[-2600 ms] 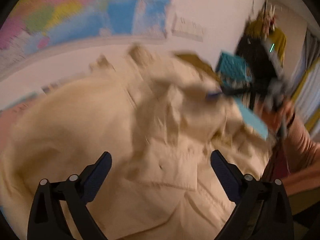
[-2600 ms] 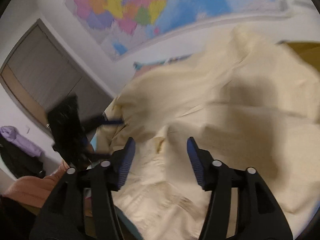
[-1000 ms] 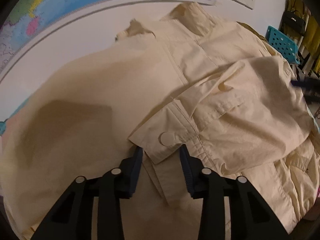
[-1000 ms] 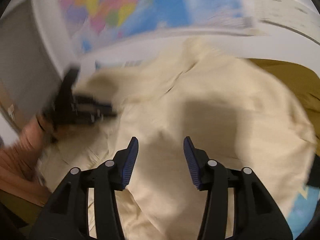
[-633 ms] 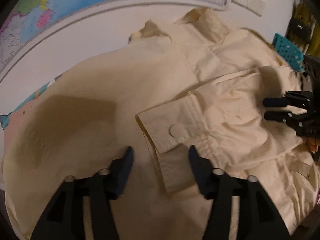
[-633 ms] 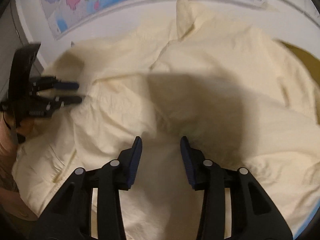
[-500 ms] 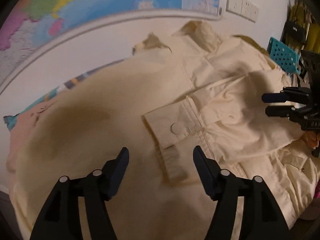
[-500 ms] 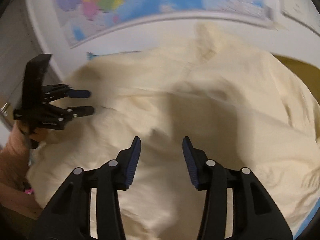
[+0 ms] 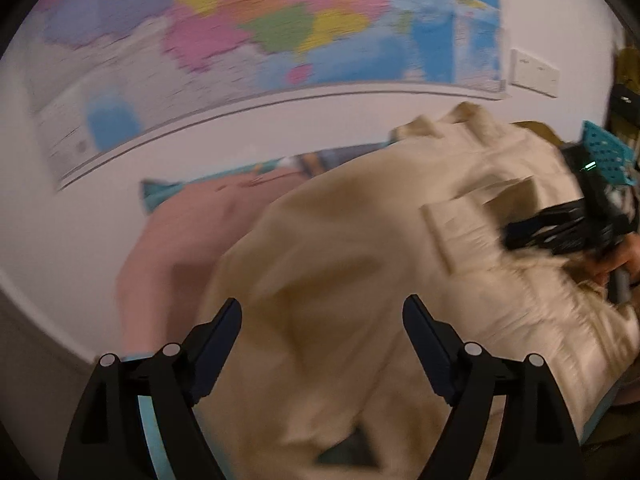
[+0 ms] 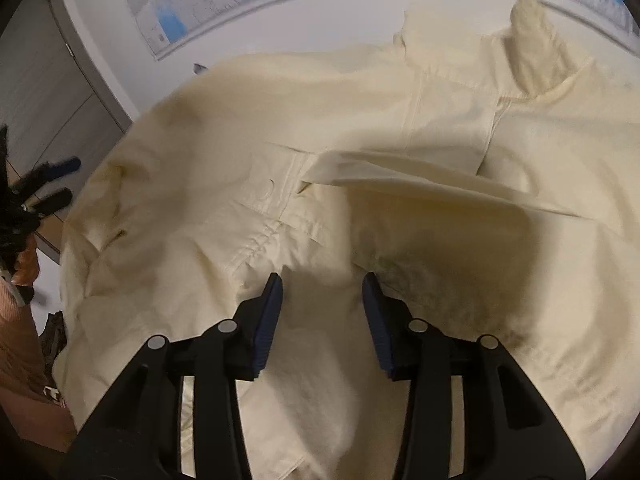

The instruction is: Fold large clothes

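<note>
Below a wall map [image 9: 280, 28], the cream shirt [image 10: 360, 184] appears light and limp, best gripped at its stiffer cuff [image 10: 276, 188]; left tongs [image 9: 322, 334], lately widening, and right tongs [image 10: 322, 308] gape empty.

One shirt, two grippers, one map in our sights

We count a single cream shirt [image 10: 360, 168] spread out, with one buttoned cuff [image 10: 276, 188] and one collar [image 10: 532, 52] showing; we hold two grippers, the left gripper [image 9: 322, 316] and the right gripper [image 10: 322, 292], two fingers each; on the wall we see one coloured map [image 9: 256, 24] and one white socket plate [image 9: 534, 72], plus one teal basket [image 9: 608, 156].
</note>
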`<state>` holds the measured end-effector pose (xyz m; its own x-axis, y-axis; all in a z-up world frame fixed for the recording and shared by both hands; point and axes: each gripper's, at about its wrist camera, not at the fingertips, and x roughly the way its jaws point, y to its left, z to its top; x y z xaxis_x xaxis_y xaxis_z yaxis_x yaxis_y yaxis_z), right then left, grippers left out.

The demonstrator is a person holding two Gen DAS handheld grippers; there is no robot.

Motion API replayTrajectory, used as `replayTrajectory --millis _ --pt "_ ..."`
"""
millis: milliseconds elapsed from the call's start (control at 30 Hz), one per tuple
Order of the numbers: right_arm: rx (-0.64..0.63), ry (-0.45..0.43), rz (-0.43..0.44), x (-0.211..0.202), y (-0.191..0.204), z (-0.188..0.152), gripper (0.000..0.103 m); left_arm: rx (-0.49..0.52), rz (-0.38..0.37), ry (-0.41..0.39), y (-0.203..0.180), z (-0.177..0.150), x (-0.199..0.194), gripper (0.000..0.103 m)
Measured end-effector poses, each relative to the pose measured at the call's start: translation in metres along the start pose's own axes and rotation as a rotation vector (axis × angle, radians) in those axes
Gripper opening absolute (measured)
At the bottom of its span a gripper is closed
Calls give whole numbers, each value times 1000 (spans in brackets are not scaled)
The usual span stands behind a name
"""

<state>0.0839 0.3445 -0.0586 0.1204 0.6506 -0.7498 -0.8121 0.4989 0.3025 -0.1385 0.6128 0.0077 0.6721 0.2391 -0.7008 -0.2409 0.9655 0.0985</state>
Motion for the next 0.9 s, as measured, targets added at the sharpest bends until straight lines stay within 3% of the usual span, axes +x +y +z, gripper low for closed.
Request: replayTrajectory --millis 167,300,400,467,633,700,767,833,900 --pt "-66 -64 148 -30 39 -7 52 -52 37 76 31 -31 7 83" --pt "-193 -40 324 -25 100 -11 60 -80 32 110 44 -49 12 82" --pt "-297 13 454 -6 155 -13 64 -102 2 102 49 -53 11 68" --pt "-360 45 491 14 193 -16 70 -115 -19 111 51 -53 13 64" --pt "-403 135 545 58 252 -25 71 -108 -37 111 48 -49 15 57" --pt "-401 175 519 76 265 -28 59 -113 -48 109 48 -47 15 57" --pt "-372 218 555 83 269 -29 17 -124 -64 102 50 -42 13 57" --pt "-344 185 604 71 268 -21 11 -145 -82 91 55 -34 6 58" --pt "-307 133 661 45 260 -6 9 -173 -108 71 63 -25 -6 70"
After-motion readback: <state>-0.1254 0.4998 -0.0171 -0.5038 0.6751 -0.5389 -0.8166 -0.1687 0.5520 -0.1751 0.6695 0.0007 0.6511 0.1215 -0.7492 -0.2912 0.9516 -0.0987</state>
